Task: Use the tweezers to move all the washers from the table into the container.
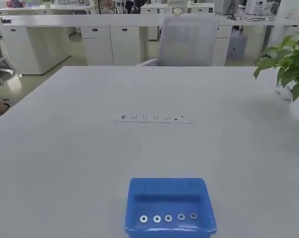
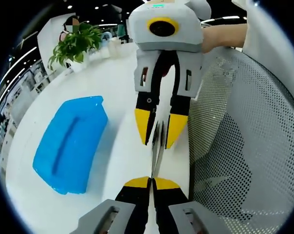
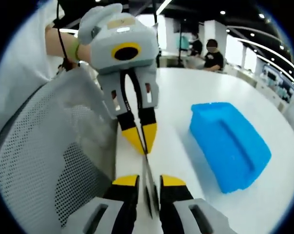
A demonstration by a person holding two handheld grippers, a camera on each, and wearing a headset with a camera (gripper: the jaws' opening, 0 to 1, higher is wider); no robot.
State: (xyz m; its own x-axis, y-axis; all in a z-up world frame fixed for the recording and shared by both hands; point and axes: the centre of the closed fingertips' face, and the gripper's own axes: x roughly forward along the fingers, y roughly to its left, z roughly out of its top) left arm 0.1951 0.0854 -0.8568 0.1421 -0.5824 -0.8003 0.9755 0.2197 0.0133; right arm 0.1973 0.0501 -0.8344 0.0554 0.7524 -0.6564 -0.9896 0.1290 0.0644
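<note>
A container sits on the table, close to the near edge. Five washers lie in a row inside it, along its near side. Behind the container, in the middle of the table, lies a power strip. A plant stands at the table's right edge. A chair stands behind the far side, with desks further back. The left gripper and the right gripper face each other over the table's edge, next to a mesh seat. The tweezers run from between one pair of jaws to between the other.
</note>
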